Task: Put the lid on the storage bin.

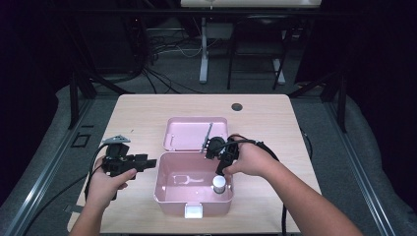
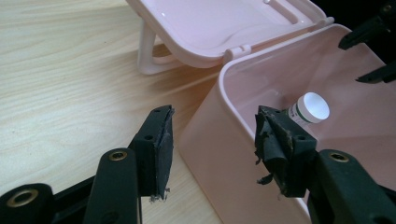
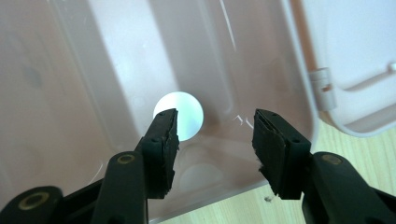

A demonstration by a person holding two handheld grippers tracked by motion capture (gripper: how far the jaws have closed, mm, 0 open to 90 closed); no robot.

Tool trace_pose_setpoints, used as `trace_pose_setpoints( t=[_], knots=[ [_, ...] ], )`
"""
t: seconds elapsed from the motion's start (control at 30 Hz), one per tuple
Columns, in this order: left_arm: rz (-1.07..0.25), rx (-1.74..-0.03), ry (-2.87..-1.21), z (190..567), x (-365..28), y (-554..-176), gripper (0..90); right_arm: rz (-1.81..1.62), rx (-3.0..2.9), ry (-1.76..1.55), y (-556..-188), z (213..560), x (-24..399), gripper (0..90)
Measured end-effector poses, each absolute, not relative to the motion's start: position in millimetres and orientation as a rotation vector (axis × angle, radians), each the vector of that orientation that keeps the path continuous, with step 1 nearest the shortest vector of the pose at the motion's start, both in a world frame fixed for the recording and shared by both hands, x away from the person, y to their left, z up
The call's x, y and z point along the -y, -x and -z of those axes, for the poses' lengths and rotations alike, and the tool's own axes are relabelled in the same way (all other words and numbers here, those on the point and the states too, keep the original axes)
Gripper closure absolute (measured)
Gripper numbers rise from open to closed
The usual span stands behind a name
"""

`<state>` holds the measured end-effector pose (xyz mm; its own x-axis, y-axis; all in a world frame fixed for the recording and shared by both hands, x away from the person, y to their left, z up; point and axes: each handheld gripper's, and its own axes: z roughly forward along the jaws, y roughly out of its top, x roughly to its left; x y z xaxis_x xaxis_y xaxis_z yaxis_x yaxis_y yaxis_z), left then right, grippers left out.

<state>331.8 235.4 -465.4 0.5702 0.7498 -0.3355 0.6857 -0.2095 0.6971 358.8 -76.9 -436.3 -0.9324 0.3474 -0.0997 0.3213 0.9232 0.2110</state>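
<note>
- While dark curtains close off both sides of the room, a light wooden table [image 1: 147,113] sits lit in the middle, with a small round dark grommet [image 1: 237,106] near its far edge.
- Behind the table, loose cables [image 1: 162,73] trail over a grey floor among the legs of a white stand [image 1: 203,54] and a chair.
- On the tabletop stands a pink box [image 1: 167,196], its hinged lid [image 1: 184,132] thrown back flat toward the far side and a white latch at its near wall.
- Inside the box, near its right wall, a small white-capped bottle [image 1: 219,183] stands upright.
- Above that bottle hangs the right gripper [image 3: 212,140], jaws spread apart with nothing between them, pointing down into the box.
- Left of the box, the left gripper [image 2: 212,140] is held level over the wood, its jaws wide and empty, astride the box's near corner without touching it.
</note>
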Motion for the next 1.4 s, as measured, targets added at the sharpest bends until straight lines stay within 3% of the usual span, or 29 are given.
trace_pose_setpoints(
  t=[0.4, 0.87, 1.23, 1.4],
  knots=[
    [-0.131, -1.104, -1.955, 462.1, -228.5, -327.4, 47.1, -0.428, -2.853, -0.653, -369.1, 428.6, 87.7, 54.1],
    [-0.14, -1.051, -2.022, 466.4, -213.5, -324.4, 50.1, -0.532, -2.742, -0.895, -387.7, 427.4, 104.1, 52.4],
    [-0.113, -1.098, -2.065, 474.7, -208.2, -326.8, 48.4, -0.58, -2.696, -1.036, -399.7, 428.4, 117.4, 51.7],
    [-0.106, -1.09, -2.065, 474.7, -208.0, -326.4, 54.5, -0.622, -2.653, -1.113, -404.5, 425.9, 121.0, 51.9]
  ],
)
